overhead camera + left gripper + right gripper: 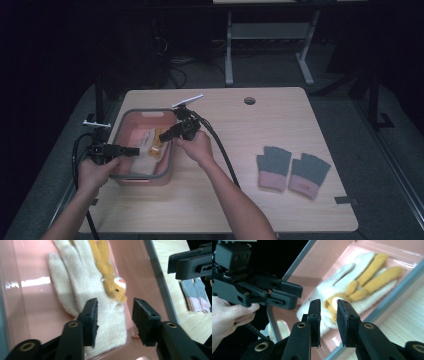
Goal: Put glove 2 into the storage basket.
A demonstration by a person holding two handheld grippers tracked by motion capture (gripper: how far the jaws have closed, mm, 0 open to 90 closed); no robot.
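Black jaws of the left gripper [115,322] stand spread in the left gripper view, with the cuff end of a cream glove [82,292] lying below and between them; the pads do not press on it. No earlier look is at hand, so only this stance can be told. An orange glove [107,272] with a small animal face on it lies on top of the cream one, fingers pointing away from the jaws. Both gloves rest flat on the floor of a pink bin [30,302] with a grey rim.

From the right gripper view, the right gripper [329,322] has its jaws a little apart, nothing pinched, hovering above the cuff of the orange glove [372,275], which lies across the cream glove [329,287] inside the bin [317,260]. The left gripper shows there at the left, held by a hand [227,315].

Seen from the high view, the bin [120,130] sits at the left of the worktop [240,200], with the left gripper [131,150] over its near left rim and the right gripper [165,135] over its right side. Well apart, at the right of the worktop, lies a pair of grey gloves [292,170] with pink cuffs, side by side and touching.
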